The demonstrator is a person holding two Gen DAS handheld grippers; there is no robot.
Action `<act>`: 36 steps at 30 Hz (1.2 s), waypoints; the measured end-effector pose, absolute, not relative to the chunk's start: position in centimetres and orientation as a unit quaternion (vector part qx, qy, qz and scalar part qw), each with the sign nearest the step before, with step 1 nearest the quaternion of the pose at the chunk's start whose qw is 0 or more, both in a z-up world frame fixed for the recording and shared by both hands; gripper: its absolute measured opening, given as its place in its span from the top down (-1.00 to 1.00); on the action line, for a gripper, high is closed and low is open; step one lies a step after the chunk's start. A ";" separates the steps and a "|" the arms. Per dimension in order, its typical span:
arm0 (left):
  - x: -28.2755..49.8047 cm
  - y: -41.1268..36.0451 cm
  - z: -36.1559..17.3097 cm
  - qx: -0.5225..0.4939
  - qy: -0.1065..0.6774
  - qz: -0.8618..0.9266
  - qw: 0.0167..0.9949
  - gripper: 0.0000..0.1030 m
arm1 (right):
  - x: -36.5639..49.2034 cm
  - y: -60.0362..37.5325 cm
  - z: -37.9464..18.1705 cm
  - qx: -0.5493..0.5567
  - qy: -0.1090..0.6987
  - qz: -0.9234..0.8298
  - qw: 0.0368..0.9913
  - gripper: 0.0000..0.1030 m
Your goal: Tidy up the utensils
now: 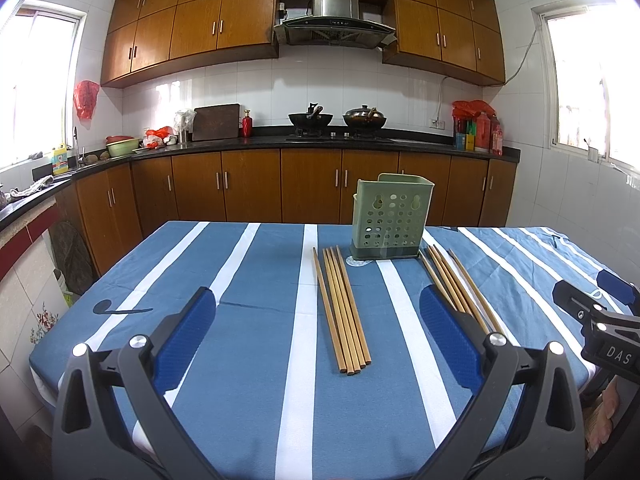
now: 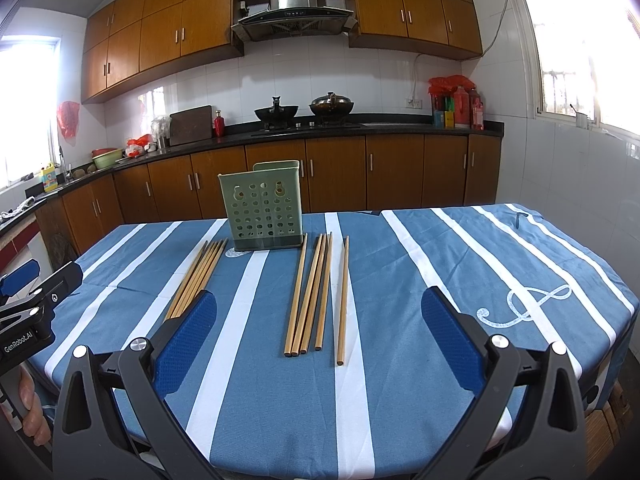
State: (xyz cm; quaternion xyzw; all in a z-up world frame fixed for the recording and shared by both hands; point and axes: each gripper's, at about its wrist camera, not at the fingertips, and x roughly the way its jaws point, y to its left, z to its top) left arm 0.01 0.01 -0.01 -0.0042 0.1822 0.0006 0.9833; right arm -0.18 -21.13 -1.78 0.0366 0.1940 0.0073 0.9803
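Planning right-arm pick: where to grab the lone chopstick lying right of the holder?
Take the lone chopstick near its near end, from above, jaws closing across its width. It lies flat on the tablecloth, apart from the other four, so there's side clearance.

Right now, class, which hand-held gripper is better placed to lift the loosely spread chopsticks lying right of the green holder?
Right. The right hand-held gripper is open with the spread chopsticks between its fingers; the left hand-held gripper frames the other bundle.

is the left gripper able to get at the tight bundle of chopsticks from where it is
Probably yes. The left gripper is open, and the tight bundle of chopsticks lies flat on the tablecloth straight ahead between its fingers, with nothing in between. The green holder stands beyond it.
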 end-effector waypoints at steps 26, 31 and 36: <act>1.4 0.6 -0.3 -0.013 0.213 0.004 0.977 -0.93 | 1.3 -22.0 -2.6 0.055 0.226 0.002 0.973 -0.97; 5.6 2.1 -1.8 -0.028 0.277 0.021 0.960 -0.93 | 3.9 -23.8 -4.3 0.078 0.278 -0.018 0.957 -0.96; 9.8 3.6 -3.3 -0.038 0.328 0.028 0.943 -0.92 | 8.2 -25.0 -5.4 0.096 0.329 -0.027 0.939 -0.67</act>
